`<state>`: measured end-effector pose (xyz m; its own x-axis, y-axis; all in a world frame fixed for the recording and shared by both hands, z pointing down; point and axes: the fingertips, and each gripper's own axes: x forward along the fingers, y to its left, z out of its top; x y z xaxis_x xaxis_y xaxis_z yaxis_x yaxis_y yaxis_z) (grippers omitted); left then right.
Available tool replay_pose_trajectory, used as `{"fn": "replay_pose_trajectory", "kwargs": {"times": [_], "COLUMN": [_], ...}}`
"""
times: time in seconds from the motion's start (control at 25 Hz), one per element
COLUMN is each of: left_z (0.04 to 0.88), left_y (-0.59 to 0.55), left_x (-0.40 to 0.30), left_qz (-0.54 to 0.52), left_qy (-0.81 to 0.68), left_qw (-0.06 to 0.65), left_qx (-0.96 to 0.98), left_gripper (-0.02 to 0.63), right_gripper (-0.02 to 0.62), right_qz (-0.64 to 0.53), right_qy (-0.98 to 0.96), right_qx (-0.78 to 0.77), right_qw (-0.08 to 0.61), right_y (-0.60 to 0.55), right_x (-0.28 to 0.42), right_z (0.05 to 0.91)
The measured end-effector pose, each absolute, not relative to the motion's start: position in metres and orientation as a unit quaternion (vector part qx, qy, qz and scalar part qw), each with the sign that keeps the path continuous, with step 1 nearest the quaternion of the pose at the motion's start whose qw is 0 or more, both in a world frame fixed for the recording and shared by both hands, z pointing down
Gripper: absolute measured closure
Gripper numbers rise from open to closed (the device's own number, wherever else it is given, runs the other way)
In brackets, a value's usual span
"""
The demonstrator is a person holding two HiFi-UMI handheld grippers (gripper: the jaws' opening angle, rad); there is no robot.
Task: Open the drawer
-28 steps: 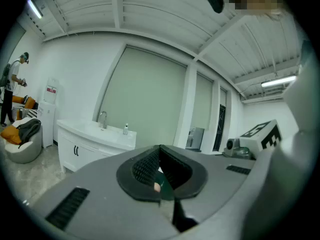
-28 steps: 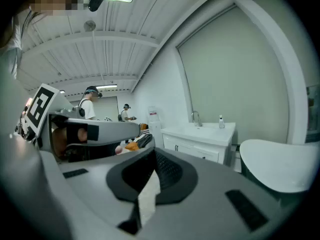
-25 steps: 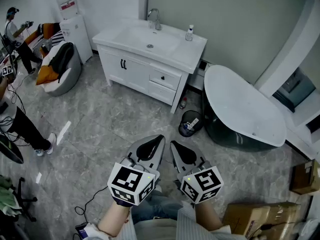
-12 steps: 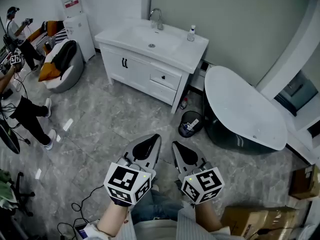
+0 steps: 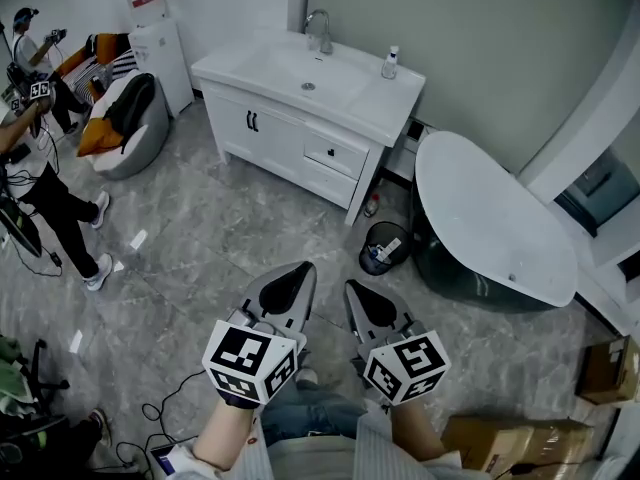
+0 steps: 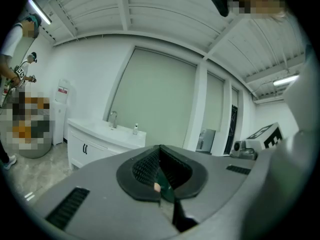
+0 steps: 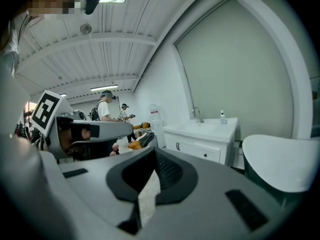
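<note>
Left tongs (image 5: 298, 273) and right tongs (image 5: 353, 290), both closed and empty, sit side by side, the drawer (image 5: 333, 155) well apart at twelve o'clock, about equally near either.

Left gripper (image 5: 298, 273) is being shifted slightly leftward in the head view. At the left edge, the bystander (image 5: 45, 193) is being brought further into frame, with 2 shoes now showing. The marker cube (image 5: 40, 89) at that bystander's hand is being raised. 1 further shoe (image 5: 97, 423) is being revealed near the bottom-left corner.
</note>
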<state>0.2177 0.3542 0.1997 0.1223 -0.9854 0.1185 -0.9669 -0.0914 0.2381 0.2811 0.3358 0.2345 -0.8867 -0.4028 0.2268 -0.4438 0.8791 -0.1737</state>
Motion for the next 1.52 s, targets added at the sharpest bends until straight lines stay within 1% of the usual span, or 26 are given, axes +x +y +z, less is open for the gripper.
{"fn": "replay_pose_trajectory", "kwargs": {"times": [0.32,0.64,0.84,1.12,1.52], "left_z": [0.202,0.195,0.195,0.205,0.221], "left_y": [0.301,0.242,0.214,0.187,0.152], "left_x": [0.162,0.075,0.029,-0.015,-0.038], "left_qz": [-0.034,-0.029,-0.026,-0.017,-0.006], "left_qy": [-0.658,-0.655,-0.651,-0.64,-0.618], "left_qw": [0.13,0.134,0.135,0.141,0.159], "left_qx": [0.741,0.743,0.747,0.755,0.77], "left_gripper": [0.591,0.591,0.591,0.591,0.591], "right_gripper": [0.588,0.588,0.588,0.588,0.588], "right_qz": [0.113,0.122,0.127,0.136,0.149], "right_qy": [-0.963,-0.96,-0.955,-0.945,-0.931], "right_qx": [0.225,0.233,0.25,0.283,0.316], "right_qw": [0.095,0.099,0.097,0.092,0.106], "right_y": [0.283,0.228,0.2,0.167,0.128], "right_x": [0.225,0.143,0.107,0.079,0.063], "right_z": [0.237,0.233,0.234,0.241,0.254]}}
